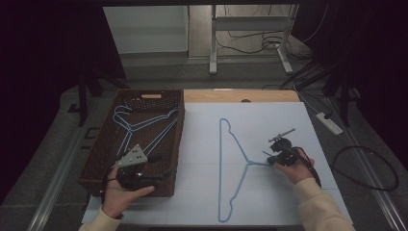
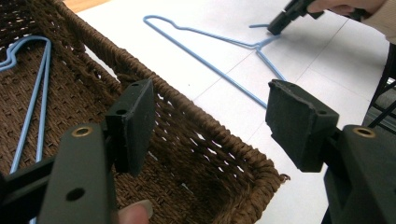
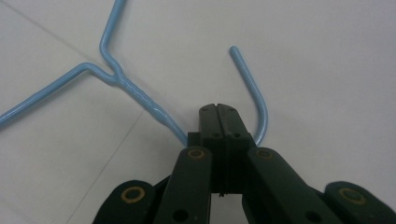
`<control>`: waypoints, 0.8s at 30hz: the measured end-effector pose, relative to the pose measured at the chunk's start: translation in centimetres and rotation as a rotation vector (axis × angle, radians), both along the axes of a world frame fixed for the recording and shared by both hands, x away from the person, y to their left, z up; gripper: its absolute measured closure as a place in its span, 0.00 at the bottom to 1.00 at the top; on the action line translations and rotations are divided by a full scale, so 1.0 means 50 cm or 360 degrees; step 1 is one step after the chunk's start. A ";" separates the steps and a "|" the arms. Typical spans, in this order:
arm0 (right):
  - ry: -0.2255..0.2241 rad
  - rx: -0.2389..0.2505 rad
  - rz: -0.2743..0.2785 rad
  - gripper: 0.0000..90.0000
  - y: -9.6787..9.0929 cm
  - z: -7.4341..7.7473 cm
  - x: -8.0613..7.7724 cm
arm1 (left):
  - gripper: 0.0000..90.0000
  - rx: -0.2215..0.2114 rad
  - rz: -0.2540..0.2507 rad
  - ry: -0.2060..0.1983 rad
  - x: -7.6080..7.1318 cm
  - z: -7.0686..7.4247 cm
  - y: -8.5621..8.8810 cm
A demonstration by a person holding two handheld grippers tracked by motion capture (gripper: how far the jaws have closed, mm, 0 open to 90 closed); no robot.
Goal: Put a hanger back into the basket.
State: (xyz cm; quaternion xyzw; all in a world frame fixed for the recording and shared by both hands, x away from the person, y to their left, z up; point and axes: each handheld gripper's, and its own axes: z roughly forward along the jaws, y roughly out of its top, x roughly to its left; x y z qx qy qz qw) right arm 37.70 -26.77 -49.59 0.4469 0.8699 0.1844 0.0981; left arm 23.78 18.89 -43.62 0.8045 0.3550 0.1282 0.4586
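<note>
A blue wire hanger [image 1: 222, 163] lies flat on the white table top, its hook pointing right. My right gripper [image 1: 270, 156] is shut on the bend of that hook [image 3: 254, 88]. The twisted neck [image 3: 135, 93] runs in from the left of the jaws and the hook's end curls out on the right. My left gripper [image 1: 162, 166] stands open over the near right corner of a brown wicker basket [image 1: 98, 144], with nothing between its pads [image 2: 135, 121]. Two or three more blue hangers [image 1: 144, 126] lie inside the basket.
The basket's woven rim [image 2: 187, 100] runs right under the left jaws. A wooden strip [image 1: 240, 96] borders the table's far edge. A white power strip [image 1: 329, 122] and cables lie on the floor at the right. Metal table legs [image 1: 212, 43] stand beyond.
</note>
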 end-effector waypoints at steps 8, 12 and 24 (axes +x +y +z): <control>0.0031 0.0058 -0.0080 1.00 -0.016 -0.001 -0.064 | 0.38 0.0003 -0.0001 -0.0002 0.000 0.000 0.000; 0.0036 0.0071 -0.0076 1.00 -0.011 -0.002 -0.097 | 0.38 0.0002 0.0001 0.0001 0.001 0.000 0.001; 0.0066 0.0151 -0.0037 1.00 0.005 -0.007 -0.163 | 0.38 0.0005 0.0001 0.0000 0.001 -0.001 0.001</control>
